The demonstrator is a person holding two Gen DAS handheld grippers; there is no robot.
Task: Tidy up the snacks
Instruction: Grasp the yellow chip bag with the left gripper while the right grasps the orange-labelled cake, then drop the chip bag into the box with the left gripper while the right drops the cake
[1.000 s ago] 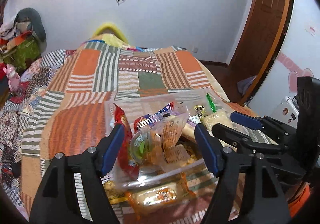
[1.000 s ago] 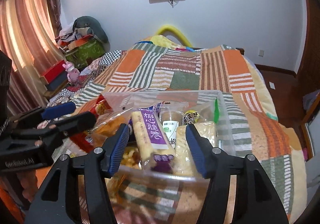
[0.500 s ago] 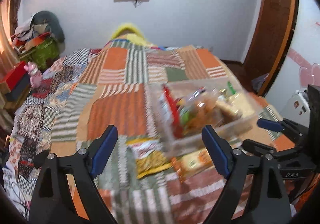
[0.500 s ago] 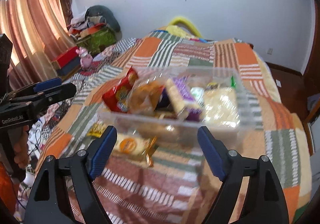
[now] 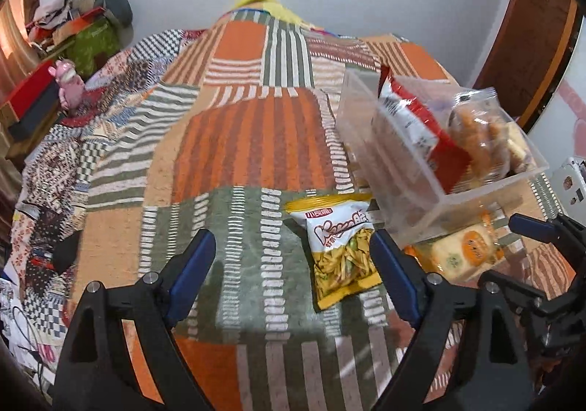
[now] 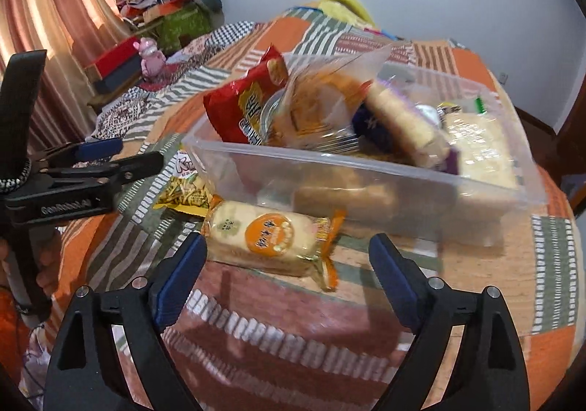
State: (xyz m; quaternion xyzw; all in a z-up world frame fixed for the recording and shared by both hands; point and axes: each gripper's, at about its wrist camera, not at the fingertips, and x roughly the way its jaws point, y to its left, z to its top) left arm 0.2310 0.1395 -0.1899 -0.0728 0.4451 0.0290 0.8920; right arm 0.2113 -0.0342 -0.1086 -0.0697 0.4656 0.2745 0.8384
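A clear plastic bin [image 5: 479, 196] [image 6: 366, 176] full of snack packs, among them a red bag [image 6: 245, 107], sits on the patchwork bed cover. A yellow snack bag [image 5: 340, 250] [image 6: 183, 191] lies in front of the bin, just left of my left gripper's right finger. A wrapped cake with an orange label [image 6: 267, 237] [image 5: 461, 253] lies between my right gripper's fingers, slightly ahead of them. My left gripper [image 5: 293, 279] is open and empty. My right gripper [image 6: 285, 282] is open and empty.
The striped patchwork cover [image 5: 249, 140] stretches left and far. A pink toy [image 5: 67, 85] and red boxes [image 6: 113, 61] stand beside the bed at left. A wooden door [image 5: 527, 37] is at right.
Both grippers pulled back from the bin and opened wider. The left one swung left and low toward the yellow bag; the right one dropped toward the wrapped cake.
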